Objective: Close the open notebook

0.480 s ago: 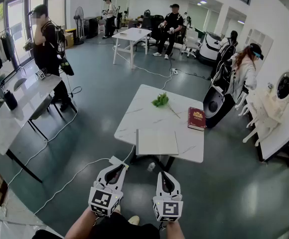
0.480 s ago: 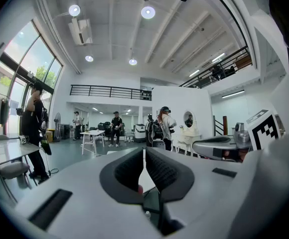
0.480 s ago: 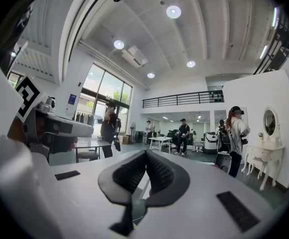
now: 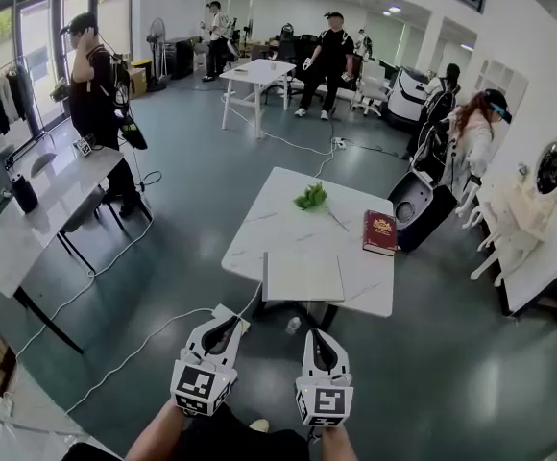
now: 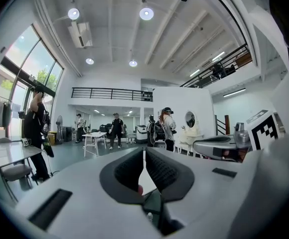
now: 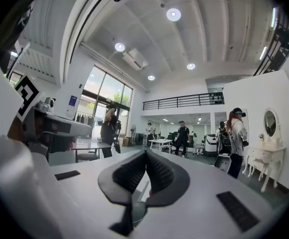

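Open notebook (image 4: 302,277) is seen lying flat at the 6 o'clock edge of the bench (image 4: 259,221).
The left tongs (image 4: 229,323) and right tongs (image 4: 314,335) are held pressed together and empty, with the notebook well apart at 12 o'clock. Light, floppy pages are expected, so an outer cover edge is best caught.

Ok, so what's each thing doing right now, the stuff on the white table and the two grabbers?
Left gripper: shut, nothing in it.
Right gripper: shut, nothing in it.
Notebook: lying flat, white side up, not touched; too far away to tell if it's open or closed.
Red book: closed, lying flat.
Green sprig: lying loose on the table.
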Tool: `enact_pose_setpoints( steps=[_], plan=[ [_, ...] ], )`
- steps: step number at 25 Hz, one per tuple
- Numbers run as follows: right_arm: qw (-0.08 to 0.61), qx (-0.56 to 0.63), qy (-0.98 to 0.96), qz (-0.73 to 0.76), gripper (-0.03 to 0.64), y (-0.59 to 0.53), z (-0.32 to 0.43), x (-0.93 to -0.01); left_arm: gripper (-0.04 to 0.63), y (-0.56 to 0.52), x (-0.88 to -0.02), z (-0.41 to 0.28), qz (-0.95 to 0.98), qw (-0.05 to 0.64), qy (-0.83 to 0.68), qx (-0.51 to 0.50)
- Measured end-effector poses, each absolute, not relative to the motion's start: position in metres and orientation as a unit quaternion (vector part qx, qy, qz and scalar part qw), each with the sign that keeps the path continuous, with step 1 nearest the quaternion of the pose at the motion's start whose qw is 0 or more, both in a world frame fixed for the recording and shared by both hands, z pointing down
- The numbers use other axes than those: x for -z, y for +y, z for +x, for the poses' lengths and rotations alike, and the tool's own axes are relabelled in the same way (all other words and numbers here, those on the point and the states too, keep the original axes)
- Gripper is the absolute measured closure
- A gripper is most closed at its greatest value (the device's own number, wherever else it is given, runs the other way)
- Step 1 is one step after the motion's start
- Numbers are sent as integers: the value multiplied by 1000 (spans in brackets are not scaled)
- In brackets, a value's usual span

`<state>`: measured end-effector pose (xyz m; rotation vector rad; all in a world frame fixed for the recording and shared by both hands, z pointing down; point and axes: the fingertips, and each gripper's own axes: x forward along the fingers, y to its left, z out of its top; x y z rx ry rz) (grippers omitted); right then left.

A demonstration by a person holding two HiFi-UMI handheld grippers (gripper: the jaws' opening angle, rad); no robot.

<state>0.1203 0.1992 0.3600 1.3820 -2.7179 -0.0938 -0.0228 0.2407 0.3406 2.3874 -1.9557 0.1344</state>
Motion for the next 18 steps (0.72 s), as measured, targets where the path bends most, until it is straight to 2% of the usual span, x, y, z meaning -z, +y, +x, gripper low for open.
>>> enact_pose_setpoints(
  steps=[10, 18],
  plan=[
    [45, 25, -876, 479, 600, 158, 99, -369, 561, 193, -343, -49, 789, 20, -613, -45],
    [53, 14, -851, 522, 600, 95, 56, -362, 561, 110, -336, -94, 821, 27, -568, -49]
  ],
)
